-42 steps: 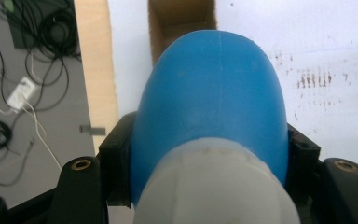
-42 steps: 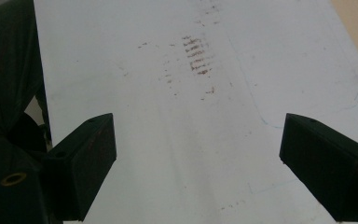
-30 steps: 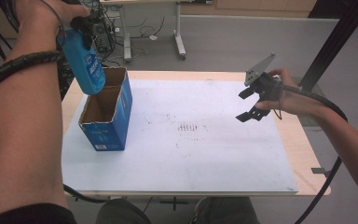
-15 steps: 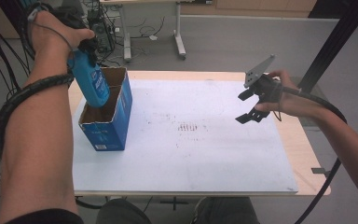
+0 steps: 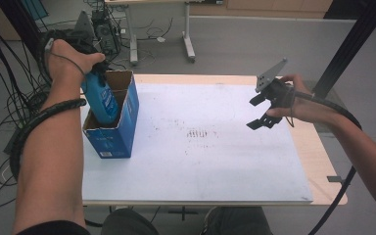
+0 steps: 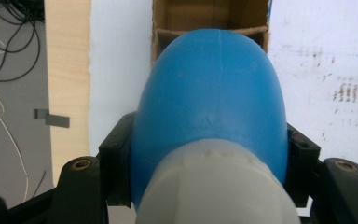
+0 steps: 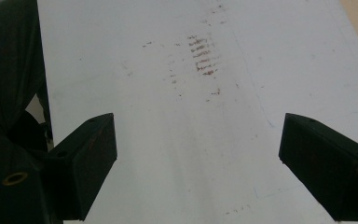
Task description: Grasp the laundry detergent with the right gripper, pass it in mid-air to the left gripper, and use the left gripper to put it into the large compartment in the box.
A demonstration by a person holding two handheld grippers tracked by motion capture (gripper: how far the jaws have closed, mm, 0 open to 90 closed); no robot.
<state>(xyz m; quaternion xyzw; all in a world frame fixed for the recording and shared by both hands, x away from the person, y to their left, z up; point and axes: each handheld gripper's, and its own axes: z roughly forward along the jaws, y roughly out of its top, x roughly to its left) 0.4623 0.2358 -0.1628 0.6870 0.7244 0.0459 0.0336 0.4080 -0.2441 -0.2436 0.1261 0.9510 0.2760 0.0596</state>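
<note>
Blue bottle (image 5: 100, 98) going base-first into open cardboard box (image 5: 120, 132), partly inside; left gripper (image 6: 205, 154) clamping it. Release remaining. Right gripper (image 5: 264, 110) hanging spread wide, holding nothing, over bench (image 5: 200, 161).

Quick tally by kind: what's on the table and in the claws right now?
Blue plastic bottle: 1, gripped in the left claw, lower end inside the box
Open blue cardboard box: 1
White sheet covering the table: 1
Right claw: open, holding 0
Total: 3 things
</note>
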